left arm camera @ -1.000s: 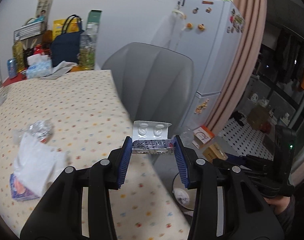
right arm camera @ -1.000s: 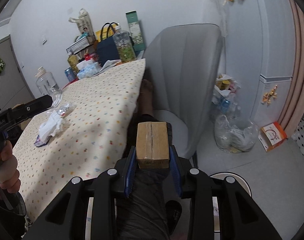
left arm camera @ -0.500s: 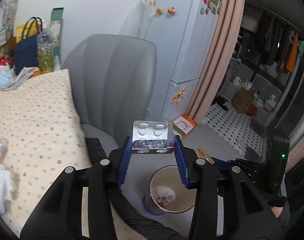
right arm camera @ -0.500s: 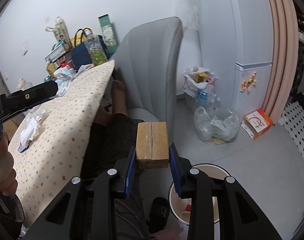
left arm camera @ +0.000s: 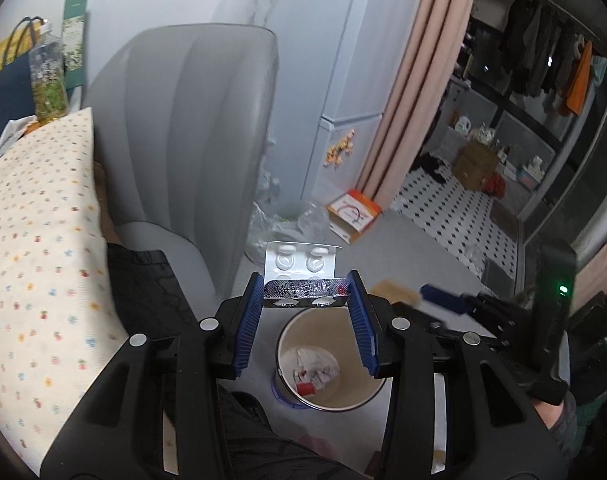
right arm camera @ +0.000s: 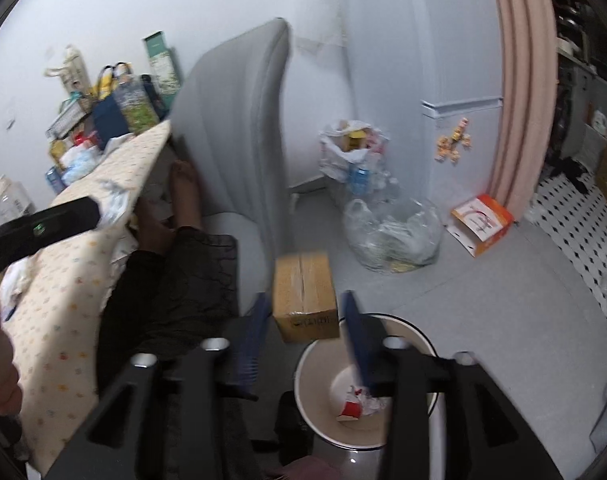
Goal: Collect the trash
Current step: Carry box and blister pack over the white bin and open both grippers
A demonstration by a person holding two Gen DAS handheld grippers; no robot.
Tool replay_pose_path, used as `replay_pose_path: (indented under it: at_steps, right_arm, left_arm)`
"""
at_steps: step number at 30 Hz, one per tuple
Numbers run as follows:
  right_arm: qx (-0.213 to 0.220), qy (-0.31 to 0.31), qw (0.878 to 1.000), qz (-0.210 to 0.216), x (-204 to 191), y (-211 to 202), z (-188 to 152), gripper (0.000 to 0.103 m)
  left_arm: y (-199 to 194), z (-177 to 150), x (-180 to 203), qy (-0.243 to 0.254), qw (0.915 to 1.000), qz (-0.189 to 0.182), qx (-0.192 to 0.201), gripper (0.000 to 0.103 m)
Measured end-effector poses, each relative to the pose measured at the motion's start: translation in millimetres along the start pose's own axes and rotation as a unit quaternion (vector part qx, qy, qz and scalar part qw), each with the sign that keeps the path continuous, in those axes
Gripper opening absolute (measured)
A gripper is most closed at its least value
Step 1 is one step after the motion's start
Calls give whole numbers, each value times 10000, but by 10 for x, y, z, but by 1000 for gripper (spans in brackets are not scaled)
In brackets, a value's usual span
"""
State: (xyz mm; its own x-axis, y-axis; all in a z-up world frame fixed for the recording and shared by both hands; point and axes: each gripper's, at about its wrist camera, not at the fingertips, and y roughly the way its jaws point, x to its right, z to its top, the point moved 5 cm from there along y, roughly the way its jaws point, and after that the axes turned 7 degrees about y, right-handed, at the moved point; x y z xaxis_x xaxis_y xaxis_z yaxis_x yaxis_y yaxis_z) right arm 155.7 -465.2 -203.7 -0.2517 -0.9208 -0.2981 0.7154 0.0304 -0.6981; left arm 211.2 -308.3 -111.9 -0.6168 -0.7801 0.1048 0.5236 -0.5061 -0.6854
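My left gripper (left arm camera: pixel 306 295) is shut on a silver pill blister pack (left arm camera: pixel 301 268) and holds it above a round white trash bin (left arm camera: pixel 373 390) on the floor, which holds crumpled paper. In the right wrist view my right gripper (right arm camera: pixel 306 312) has its jaws apart. A small brown cardboard box (right arm camera: pixel 305 295) hangs between them, tilted and blurred, with gaps on both sides, just over the bin's rim (right arm camera: pixel 303 364). The right gripper's fingers (left arm camera: pixel 443 295) show blurred in the left wrist view.
A table with a dotted cloth (left arm camera: pixel 31 232) is at the left, a grey chair (left arm camera: pixel 191 120) behind it. A clear bag of rubbish (right arm camera: pixel 391 236), an orange box (right arm camera: pixel 481 224) and a white fridge (right arm camera: pixel 419 60) stand beyond. The person's dark-clothed legs (right arm camera: pixel 175 280) are beside the bin.
Both grippers swung from the table to over the bin. The right gripper's jaws have opened and the cardboard box has come loose; the left still holds the blister pack.
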Motion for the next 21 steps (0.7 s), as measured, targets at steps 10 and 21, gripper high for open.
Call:
replay_pose_path:
  at_steps: [10, 21]
  right_arm:
    - [239, 329, 9980, -484, 531, -140, 17, 84]
    - [400, 864, 9924, -777, 1232, -409, -53, 84]
  left_arm:
    - [413, -33, 403, 270, 9983, -302, -427, 43]
    - [927, -84, 812, 497, 9915, -667, -1003, 78]
